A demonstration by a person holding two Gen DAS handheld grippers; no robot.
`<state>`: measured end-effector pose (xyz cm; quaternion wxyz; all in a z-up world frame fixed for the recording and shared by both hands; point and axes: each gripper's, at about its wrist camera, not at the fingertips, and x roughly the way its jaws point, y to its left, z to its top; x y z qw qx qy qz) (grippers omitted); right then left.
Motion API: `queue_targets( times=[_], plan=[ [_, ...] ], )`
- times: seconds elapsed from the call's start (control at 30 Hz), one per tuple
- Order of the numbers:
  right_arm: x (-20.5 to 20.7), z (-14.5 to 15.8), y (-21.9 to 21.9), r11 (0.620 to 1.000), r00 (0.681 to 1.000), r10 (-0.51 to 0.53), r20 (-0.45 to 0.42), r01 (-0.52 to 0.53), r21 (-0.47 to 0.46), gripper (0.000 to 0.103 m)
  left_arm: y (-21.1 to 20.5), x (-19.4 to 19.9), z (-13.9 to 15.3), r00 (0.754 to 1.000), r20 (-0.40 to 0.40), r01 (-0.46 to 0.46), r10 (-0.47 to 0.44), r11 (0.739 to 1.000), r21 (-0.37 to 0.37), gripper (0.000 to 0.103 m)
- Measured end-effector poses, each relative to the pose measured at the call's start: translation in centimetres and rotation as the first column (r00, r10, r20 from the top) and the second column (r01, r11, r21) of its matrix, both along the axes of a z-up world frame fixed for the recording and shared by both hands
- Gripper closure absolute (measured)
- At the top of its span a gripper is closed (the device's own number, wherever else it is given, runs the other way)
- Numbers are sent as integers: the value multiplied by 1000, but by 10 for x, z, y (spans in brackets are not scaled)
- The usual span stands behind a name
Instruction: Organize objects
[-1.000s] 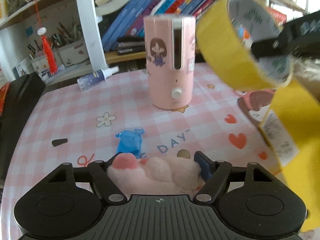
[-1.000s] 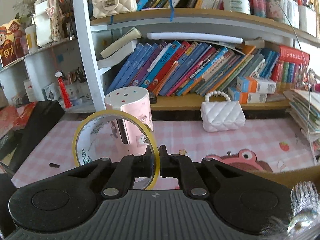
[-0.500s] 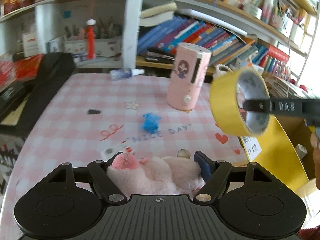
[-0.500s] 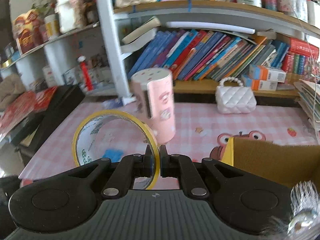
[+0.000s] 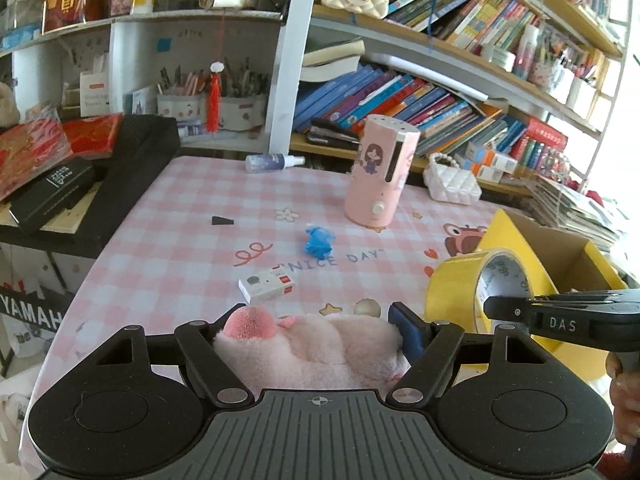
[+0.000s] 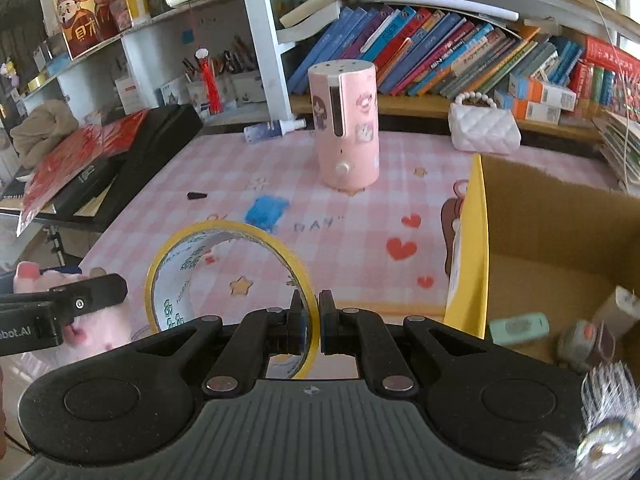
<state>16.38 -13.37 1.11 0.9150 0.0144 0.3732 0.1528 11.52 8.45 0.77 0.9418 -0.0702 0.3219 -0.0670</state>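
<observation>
A pink plush toy (image 5: 316, 344) with a darker pink tip fills my left gripper (image 5: 312, 320), which is shut on it above the near edge of the table. A yellow tape roll (image 6: 176, 264) stands upright in my right gripper (image 6: 308, 312), whose jaws pinch its thin wall. In the left wrist view the tape roll (image 5: 452, 292) hangs at the right, beside the yellow-sided cardboard box (image 5: 560, 248). In the right wrist view the box (image 6: 540, 216) is open at the right, and the plush (image 6: 100, 328) shows at the lower left.
On the pink checked tablecloth (image 5: 168, 264) stand a pink humidifier (image 5: 380, 176), a blue crumpled thing (image 5: 318, 242), a small white carton (image 5: 266, 284), a black wedge (image 5: 222, 221) and a white quilted purse (image 5: 452, 184). A black case (image 5: 132, 168) borders the left; bookshelves stand behind. Small items (image 6: 520, 326) lie in the box.
Both grippers have drawn back from the humidifier, so more table shows. The tape roll has sunk and shifted right beside the box, whose inside now shows. Both grips are unchanged.
</observation>
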Motion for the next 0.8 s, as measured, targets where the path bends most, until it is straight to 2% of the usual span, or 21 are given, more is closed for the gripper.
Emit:
queue_targets(
  times=[0.13,0.53,0.8],
  plan=[
    [-20,3,-1,1000,1000,-18,11,18,-15,97,2,-17,1,1000,5,17,-17,1000,-4,27],
    [-85,-4,-5,994,993,-112,-45,112,4,97,7,-68,2,996,-3,86,-86,996,-7,27],
    [-124,-9,-19,985,983,-171,-72,172,8,97,-6,-94,0,986,-12,168,-168,986,4,27]
  ],
)
